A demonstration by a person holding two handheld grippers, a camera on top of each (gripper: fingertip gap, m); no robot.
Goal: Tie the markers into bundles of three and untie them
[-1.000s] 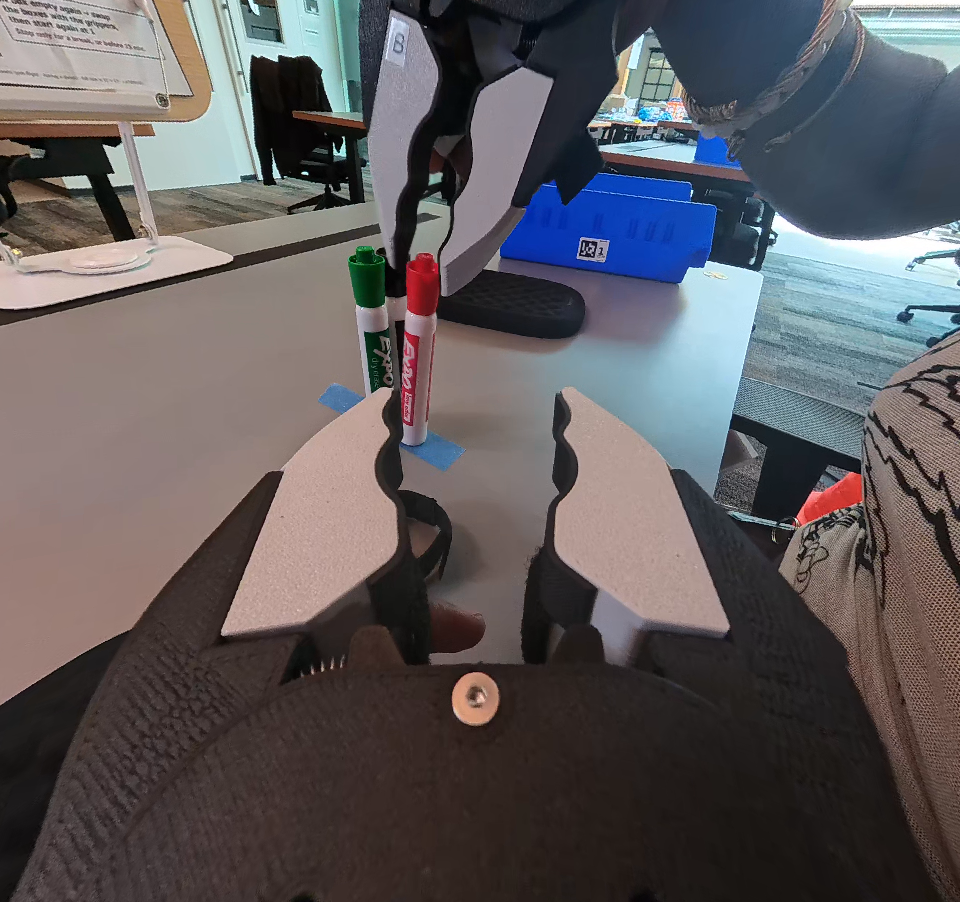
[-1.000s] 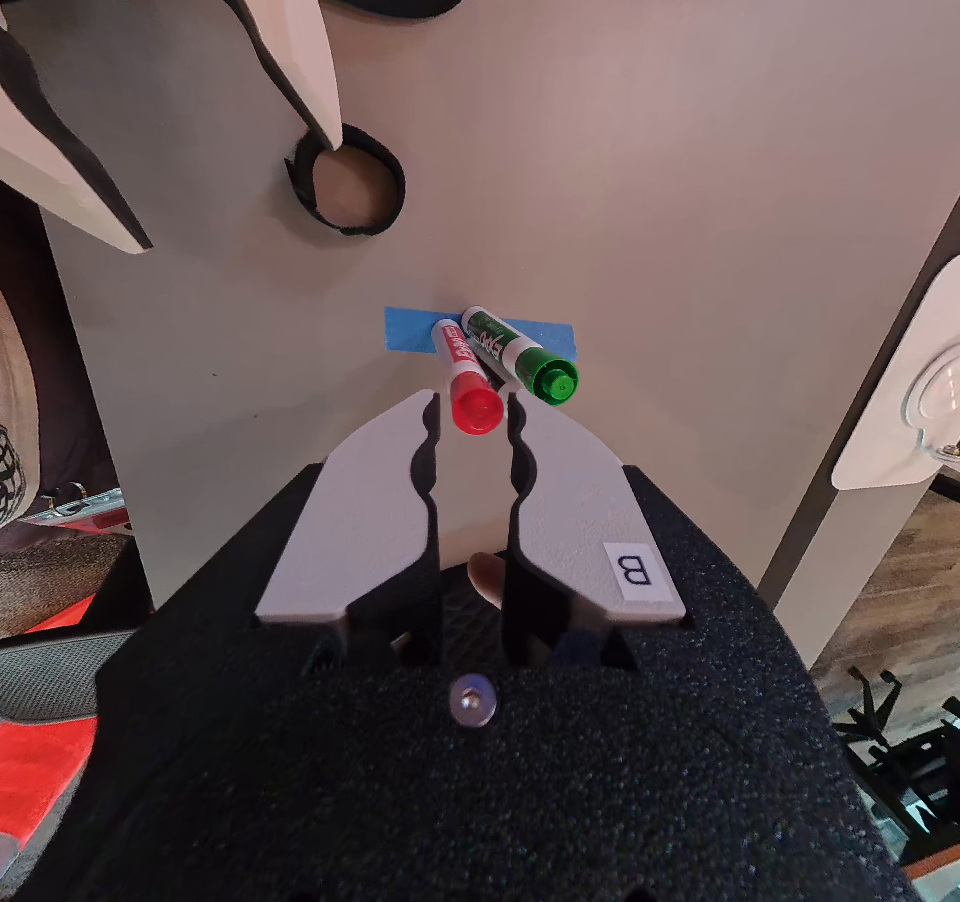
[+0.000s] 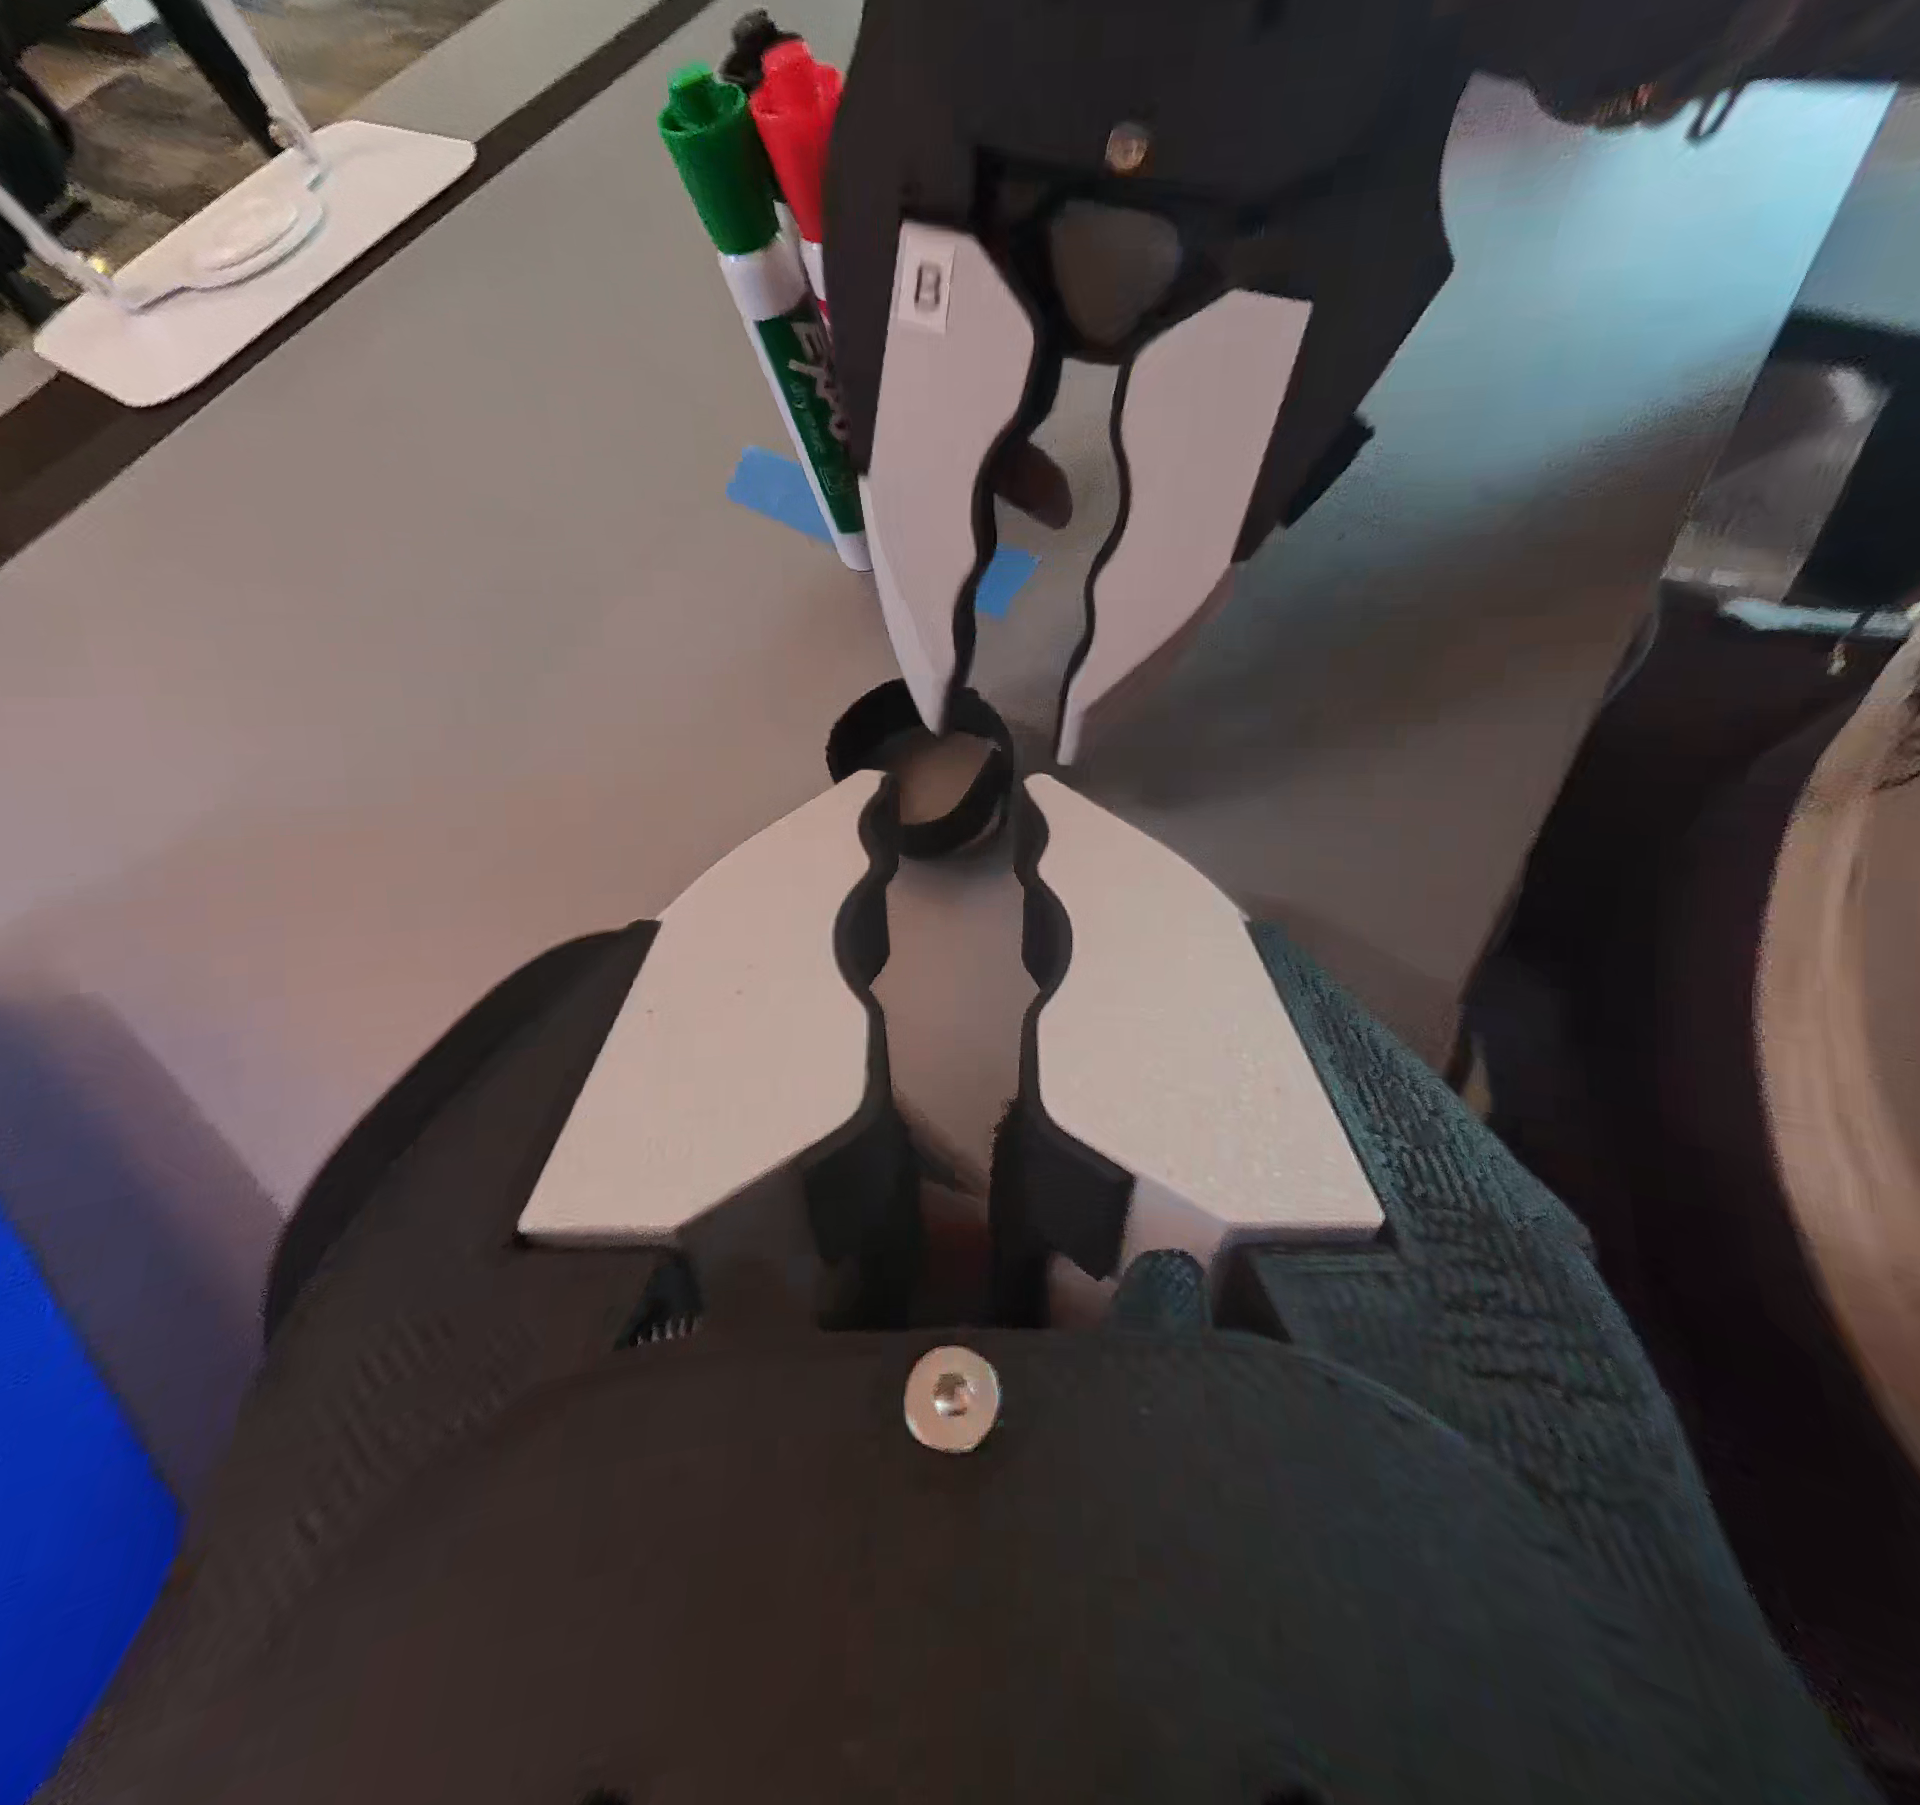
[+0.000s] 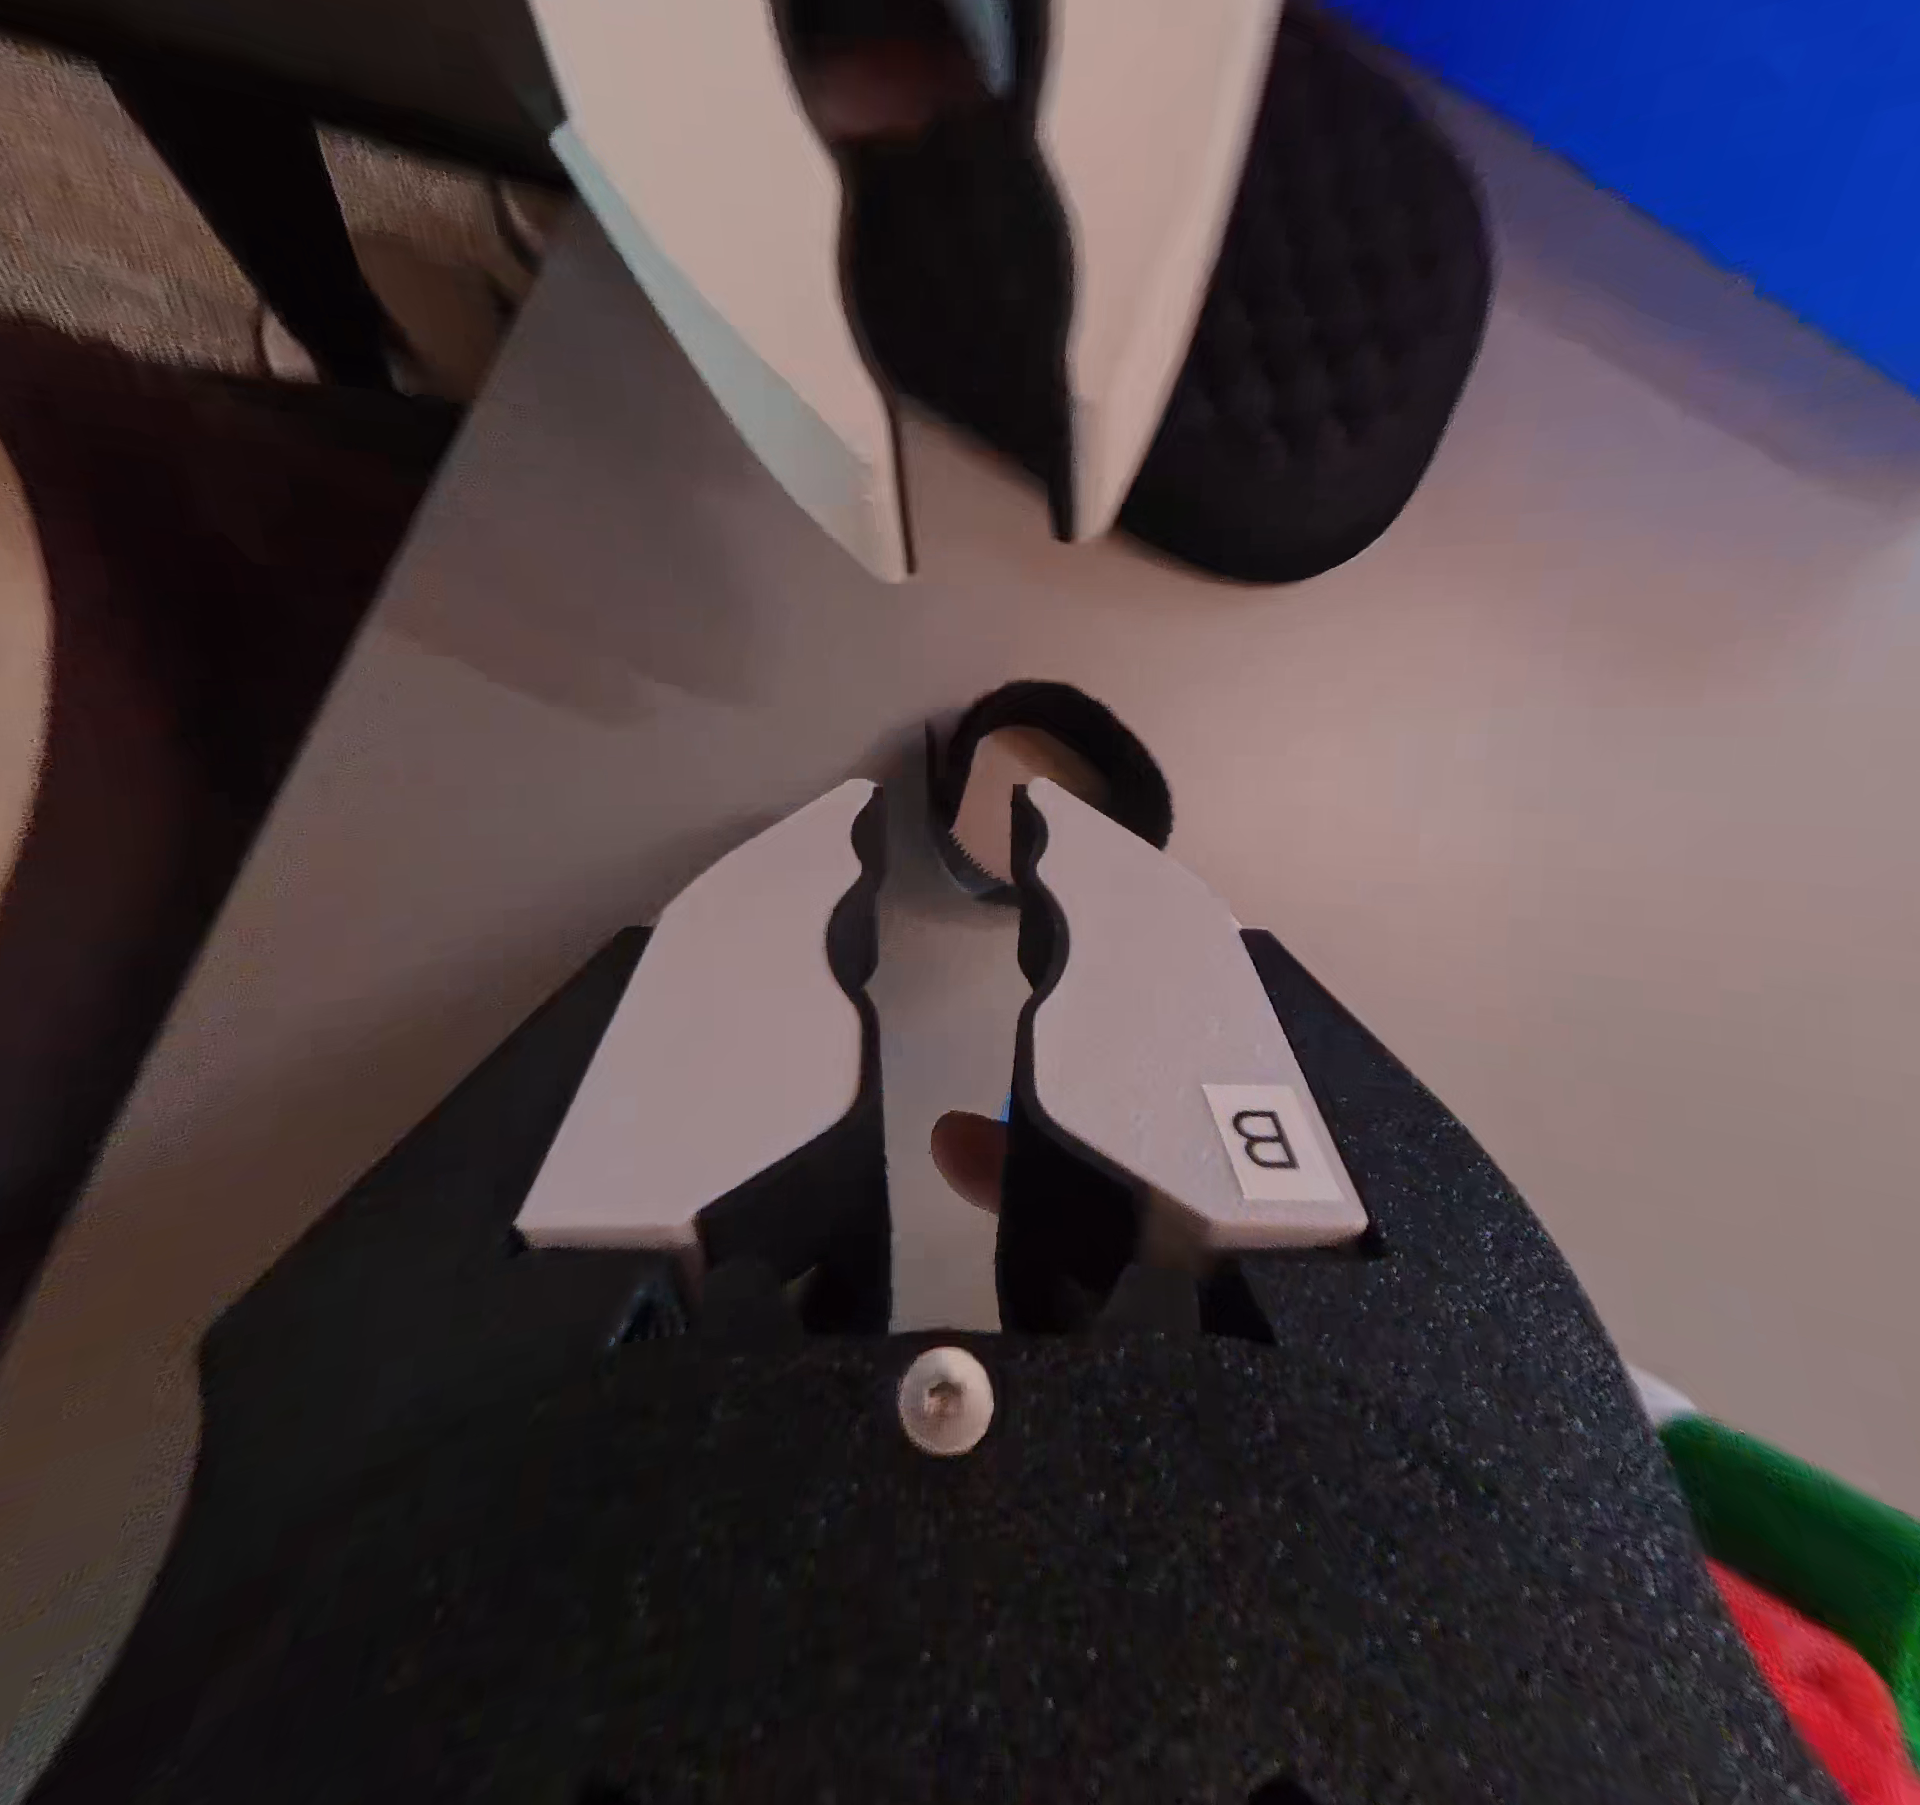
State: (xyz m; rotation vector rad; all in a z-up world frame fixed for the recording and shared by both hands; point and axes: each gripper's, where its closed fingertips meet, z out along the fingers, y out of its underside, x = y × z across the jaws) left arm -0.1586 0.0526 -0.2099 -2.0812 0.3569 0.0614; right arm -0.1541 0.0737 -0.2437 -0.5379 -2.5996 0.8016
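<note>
Hovering at the black loop (image 4: 1091,727) lying on the surface (image 3: 416,664), with left hand-held gripper (image 3: 951,789) and right hand-held gripper (image 4: 948,794) half spread, pinching nothing. Likely feeling soft, light and bendy, so aiming for its thin wall. Leaving the markers (image 3: 727,166) standing near.

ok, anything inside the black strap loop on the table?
Inside the black strap loop only bare table shows, plus the right gripper's one fingertip at its far rim. The left gripper's tips cover the near edge.
</note>
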